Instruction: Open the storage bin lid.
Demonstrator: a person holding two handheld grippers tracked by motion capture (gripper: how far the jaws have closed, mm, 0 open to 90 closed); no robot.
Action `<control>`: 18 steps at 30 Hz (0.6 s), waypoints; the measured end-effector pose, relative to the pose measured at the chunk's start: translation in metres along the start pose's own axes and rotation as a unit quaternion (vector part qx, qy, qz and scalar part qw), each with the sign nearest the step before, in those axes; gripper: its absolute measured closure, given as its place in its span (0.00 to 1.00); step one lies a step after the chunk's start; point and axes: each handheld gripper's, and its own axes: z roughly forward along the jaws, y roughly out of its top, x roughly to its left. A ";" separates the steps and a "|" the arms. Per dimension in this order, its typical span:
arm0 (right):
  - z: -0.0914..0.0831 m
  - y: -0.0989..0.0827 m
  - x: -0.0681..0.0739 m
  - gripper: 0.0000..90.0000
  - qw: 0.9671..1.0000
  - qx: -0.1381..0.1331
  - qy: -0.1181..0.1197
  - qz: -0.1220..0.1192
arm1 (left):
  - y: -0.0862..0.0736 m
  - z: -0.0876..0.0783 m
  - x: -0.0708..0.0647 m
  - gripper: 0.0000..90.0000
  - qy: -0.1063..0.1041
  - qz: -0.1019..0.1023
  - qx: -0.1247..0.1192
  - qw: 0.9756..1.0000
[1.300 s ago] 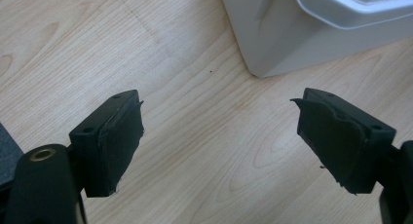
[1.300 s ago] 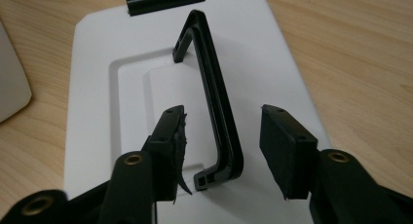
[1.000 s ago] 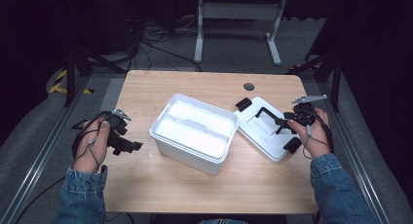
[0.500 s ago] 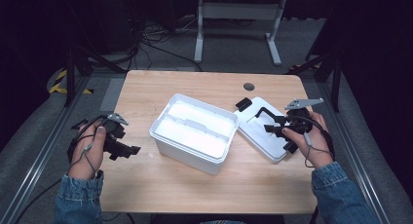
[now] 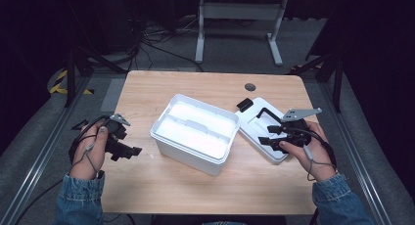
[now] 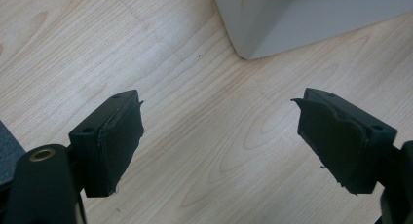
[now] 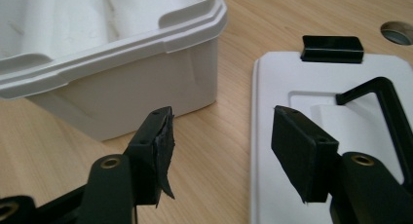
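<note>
The lid is laid flat on the table, just right of the open white box, handle up. The right gripper is held above the lid; its jaws have just been opening, with nothing between them, so the lid seems released. The left gripper, left of the box, is held wide and empty, apparently waiting.

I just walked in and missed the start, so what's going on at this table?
A person sits at a light wooden table with a black two-jaw gripper in each hand. A white rectangular plastic box stands open in the middle, and its flat white lid with a black handle lies beside it on the table. The right gripper hangs over the lid's near edge; its jaws have just been opening and nothing is between them. The left gripper hovers open above bare wood, apart from the box.
</note>
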 end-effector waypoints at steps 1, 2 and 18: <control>0.000 0.000 0.000 0.47 1.000 0.000 0.000 0.000 | 0.000 0.000 0.000 0.19 0.000 0.000 0.000 1.000; 0.001 -0.003 0.004 0.47 1.000 -0.001 0.009 -0.003 | 0.000 0.000 0.000 0.19 0.000 0.000 0.000 1.000; 0.016 -0.032 0.018 0.46 0.999 -0.005 0.034 0.014 | 0.002 0.000 0.001 0.19 -0.001 0.003 0.000 1.000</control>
